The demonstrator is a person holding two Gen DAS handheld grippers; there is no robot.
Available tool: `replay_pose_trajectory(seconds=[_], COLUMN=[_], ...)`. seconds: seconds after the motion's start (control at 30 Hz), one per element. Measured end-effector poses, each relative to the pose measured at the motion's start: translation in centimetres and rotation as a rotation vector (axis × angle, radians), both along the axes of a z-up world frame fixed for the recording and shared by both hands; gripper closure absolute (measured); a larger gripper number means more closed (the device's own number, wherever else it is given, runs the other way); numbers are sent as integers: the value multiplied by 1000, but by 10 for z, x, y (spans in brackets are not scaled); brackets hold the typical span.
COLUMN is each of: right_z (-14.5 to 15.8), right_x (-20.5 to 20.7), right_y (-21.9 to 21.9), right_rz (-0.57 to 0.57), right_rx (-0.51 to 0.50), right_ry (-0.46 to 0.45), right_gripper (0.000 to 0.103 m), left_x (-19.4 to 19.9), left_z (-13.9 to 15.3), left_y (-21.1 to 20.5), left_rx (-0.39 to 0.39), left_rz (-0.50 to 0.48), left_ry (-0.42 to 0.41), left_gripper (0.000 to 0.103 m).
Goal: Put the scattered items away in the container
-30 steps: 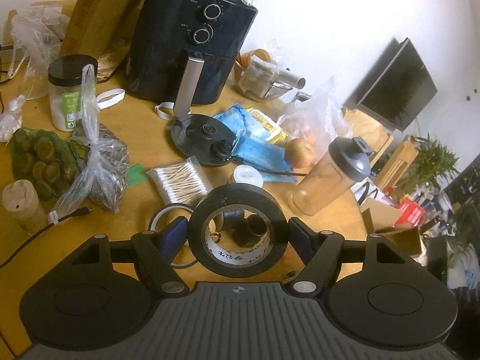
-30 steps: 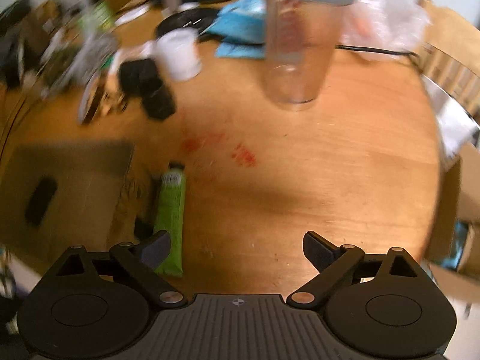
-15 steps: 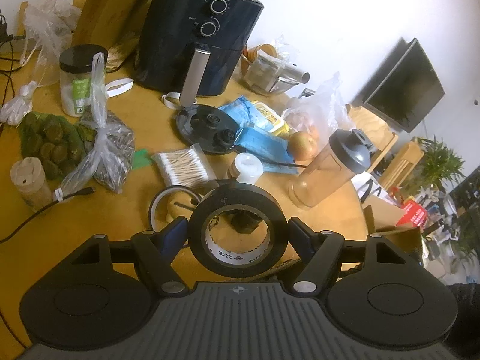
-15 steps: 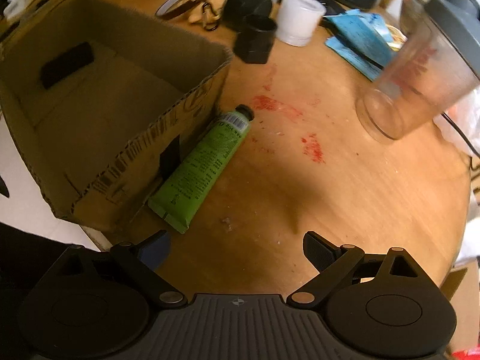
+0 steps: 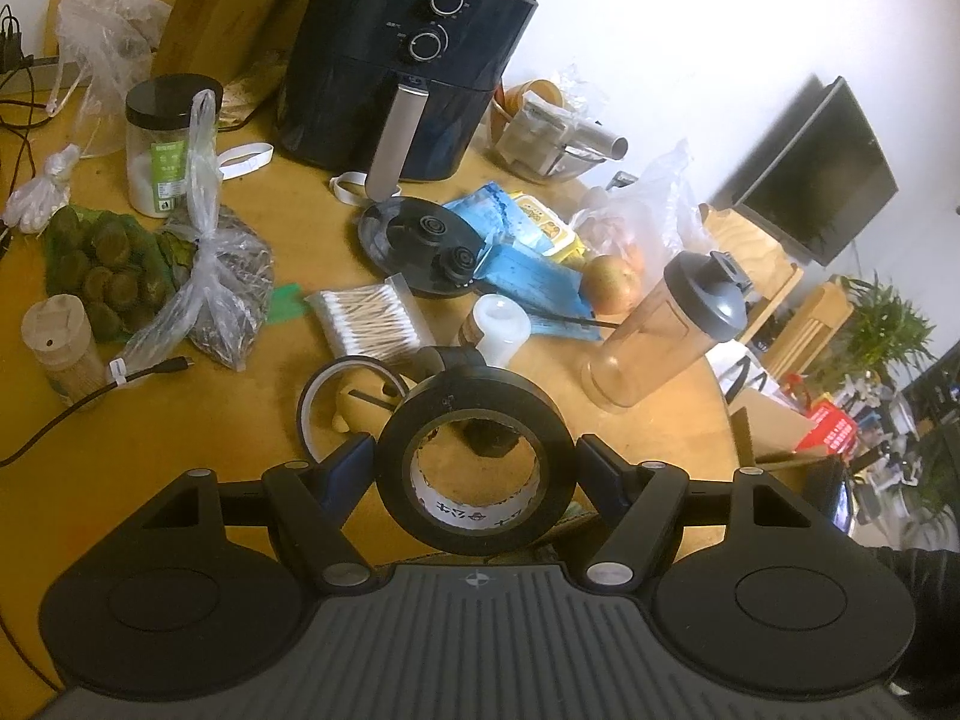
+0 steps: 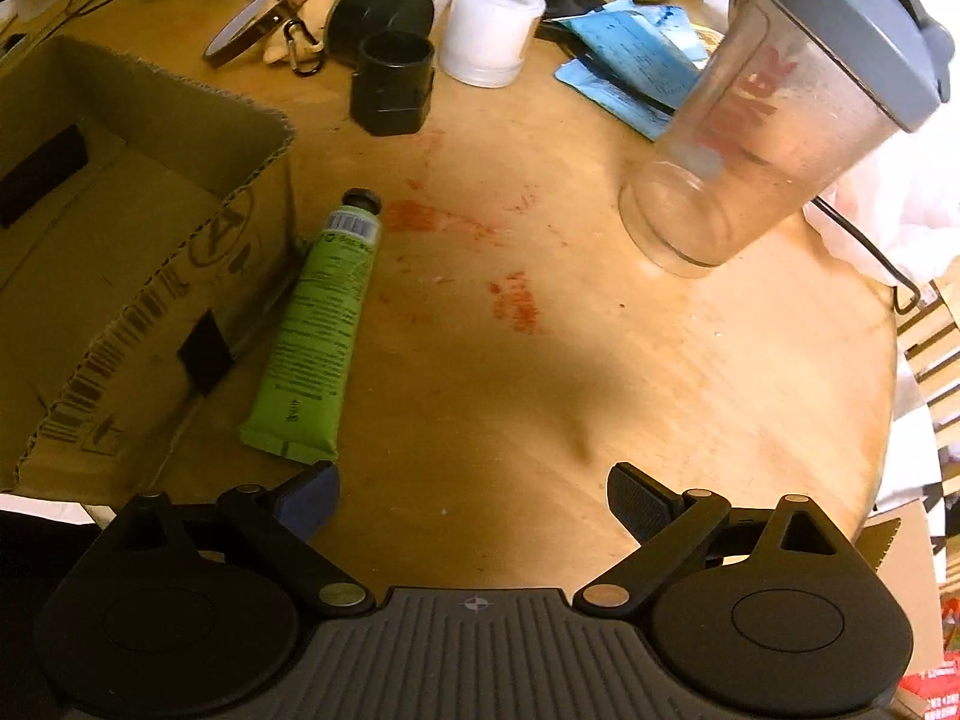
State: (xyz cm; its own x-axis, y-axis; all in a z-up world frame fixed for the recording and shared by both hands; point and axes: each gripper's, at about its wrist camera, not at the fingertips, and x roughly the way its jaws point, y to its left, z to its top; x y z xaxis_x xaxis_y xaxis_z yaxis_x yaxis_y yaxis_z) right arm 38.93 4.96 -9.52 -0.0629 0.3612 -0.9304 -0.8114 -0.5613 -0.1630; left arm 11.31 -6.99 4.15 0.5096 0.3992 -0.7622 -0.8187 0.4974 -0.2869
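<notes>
My left gripper (image 5: 477,465) clamps the black tape roll (image 5: 476,459) by its rim, lifted for boxing. My right gripper (image 6: 471,495) gapes empty, lined toward the green tube (image 6: 318,324) lying against the cardboard box (image 6: 180,252).

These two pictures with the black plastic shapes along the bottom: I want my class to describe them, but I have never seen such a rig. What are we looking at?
A person holds a two-finger gripper in each hand, and each carries a fisheye camera looking forward along its fingers. The black shapes are the grippers themselves.

Left-hand view: the left gripper is clamped on a black tape roll above a cluttered wooden table with an air fryer, cotton swabs and a shaker bottle.

Right-hand view: the right gripper is open and empty. Ahead lie a green tube beside an open cardboard box, the container for tidying.
</notes>
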Motion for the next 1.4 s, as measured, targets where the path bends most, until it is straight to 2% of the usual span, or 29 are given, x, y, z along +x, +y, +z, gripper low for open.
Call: replay_pose_trajectory(seconds=[0.27, 0.53, 0.67, 0.7, 0.73, 0.8, 0.83, 0.97, 1.13, 1.23, 1.3, 1.37, 1.4], right_z=[2, 0, 0, 1, 2, 4, 5, 6, 10, 11, 13, 15, 16], right_x=[-12, -17, -18, -17, -16, -13, -12, -5, -2, -5, -8, -10, -11], right_y=[-12, -9, -8, -7, -6, -4, -2, 6, 12, 12, 12, 11, 12], right_rz=[67, 95, 126, 126, 124, 116, 110, 75, 54, 66, 82, 99, 106], right_rx=[-47, -43, -41, -43, -45, -48, -51, -52, -50, -38, -20, -2, -3], right_ry=[95, 149, 169, 176, 182, 190, 193, 191, 204, 194, 182, 184, 186], right_gripper=[7, 14, 27, 37, 41, 59, 64, 94, 94, 89, 63, 53, 52], left_x=[4, 2, 2, 2, 2, 3, 3, 4, 5, 6, 7, 7, 7], left_z=[-1, -2, -3, -3, -3, -3, -3, -3, -3, -3, -2, -3, -2], left_y=[-1, -2, -2, -2, -2, -2, -3, -3, -2, -2, -2, -2, -2], left_rx=[-5, -15, -17, -17, -17, -17, -18, -20, -19, -19, -19, -19, -19], left_rz=[24, 52, 60, 61, 63, 66, 67, 72, 84, 91, 94, 97, 98], left_ry=[-1, 3, 3, 3, 3, 3, 2, 2, 2, -1, -2, -1, -1], left_gripper=[31, 31, 31, 31, 31, 31, 31, 31, 31, 31, 31, 31, 31])
